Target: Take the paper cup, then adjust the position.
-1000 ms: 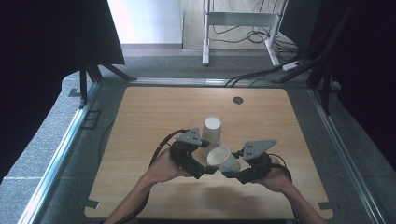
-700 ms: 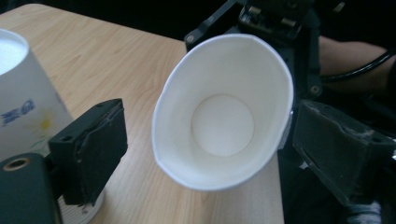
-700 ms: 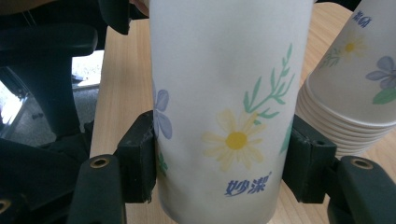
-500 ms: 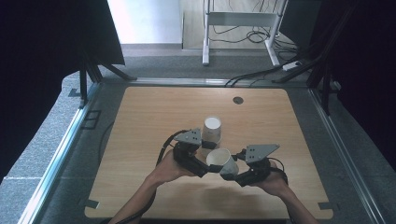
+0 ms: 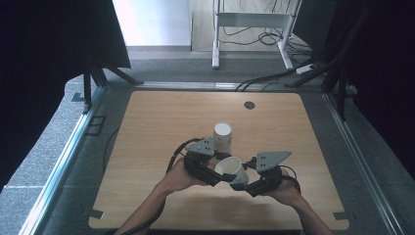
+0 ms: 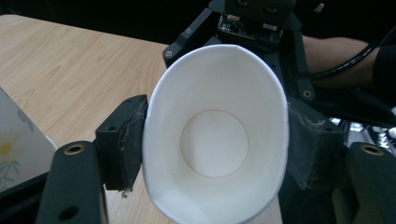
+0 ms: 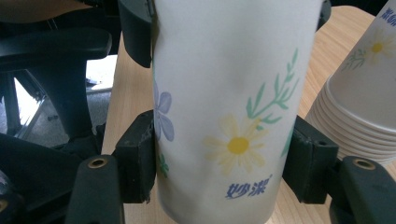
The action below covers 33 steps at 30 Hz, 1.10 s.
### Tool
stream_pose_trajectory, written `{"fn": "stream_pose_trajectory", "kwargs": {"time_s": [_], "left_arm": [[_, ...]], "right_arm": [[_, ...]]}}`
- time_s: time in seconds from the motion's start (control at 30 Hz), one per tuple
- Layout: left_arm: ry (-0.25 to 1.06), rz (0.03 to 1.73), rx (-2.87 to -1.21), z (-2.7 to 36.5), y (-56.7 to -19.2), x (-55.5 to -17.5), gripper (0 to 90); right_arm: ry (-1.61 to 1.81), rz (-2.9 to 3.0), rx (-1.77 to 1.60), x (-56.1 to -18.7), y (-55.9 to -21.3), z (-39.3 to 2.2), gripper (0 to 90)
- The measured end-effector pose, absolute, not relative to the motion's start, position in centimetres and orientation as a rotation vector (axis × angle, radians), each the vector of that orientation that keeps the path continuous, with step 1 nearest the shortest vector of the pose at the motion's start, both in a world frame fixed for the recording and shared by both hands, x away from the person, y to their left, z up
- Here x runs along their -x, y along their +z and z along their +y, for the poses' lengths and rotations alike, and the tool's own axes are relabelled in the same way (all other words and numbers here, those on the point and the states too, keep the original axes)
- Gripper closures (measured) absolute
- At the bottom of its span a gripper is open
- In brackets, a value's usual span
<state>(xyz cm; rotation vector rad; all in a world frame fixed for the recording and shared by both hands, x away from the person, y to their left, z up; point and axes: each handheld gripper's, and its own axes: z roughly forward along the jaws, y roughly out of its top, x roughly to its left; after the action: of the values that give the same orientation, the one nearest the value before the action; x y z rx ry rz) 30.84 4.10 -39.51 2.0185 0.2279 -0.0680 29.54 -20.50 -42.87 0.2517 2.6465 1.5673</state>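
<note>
while the high view put the paper cup (image 5: 232, 170) low and a little right of centre in the frame, lying on its side above the table (image 5: 147, 127) between my two grippers, it gave away nothing of the print. my right gripper view showed that: a yellow daisy, a violet flower, green sprigs and blue characters on the wall, with the stack of cups (image 7: 359, 93) at the right edge, its top cut off. my left gripper view looked straight into the cup's white mouth, squeezed to an oval.

my left gripper (image 5: 214, 172) came in from the left, its jaws having just been closing, and the pads pressed the rim on both sides. my right gripper (image 5: 244, 178) came in from the right, clamped on the cup's lower wall. both forearms rose from the bottom edge, angled toward each other.

in the high view the stack stood just above the left gripper, its lower part hidden behind the grey plate. i couldn't make out the cup's base anywhere.
</note>
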Motion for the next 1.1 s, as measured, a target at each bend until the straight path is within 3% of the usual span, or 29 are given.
{"fn": "stream_pose_trajectory", "kwargs": {"time_s": [0.13,0.43,0.77,1.1], "left_arm": [[-0.032,0.211,-2.064,3.7,-39.2,-30.7,30.2],[0.031,0.195,-2.131,3.4,-38.3,-30.7,30.3],[0.099,0.191,-2.201,3.4,-37.8,-30.7,30.5],[0.150,0.228,-2.241,3.4,-37.5,-30.7,30.3]], "right_arm": [[1.545,2.667,-0.256,-29.7,-43.0,-20.3,34.1],[1.458,2.692,-0.308,-29.9,-43.5,-20.1,15.2],[1.435,2.675,-0.413,-30.2,-43.8,-20.4,1.4],[1.407,2.658,-0.446,-30.1,-43.9,-20.7,0.0]]}}
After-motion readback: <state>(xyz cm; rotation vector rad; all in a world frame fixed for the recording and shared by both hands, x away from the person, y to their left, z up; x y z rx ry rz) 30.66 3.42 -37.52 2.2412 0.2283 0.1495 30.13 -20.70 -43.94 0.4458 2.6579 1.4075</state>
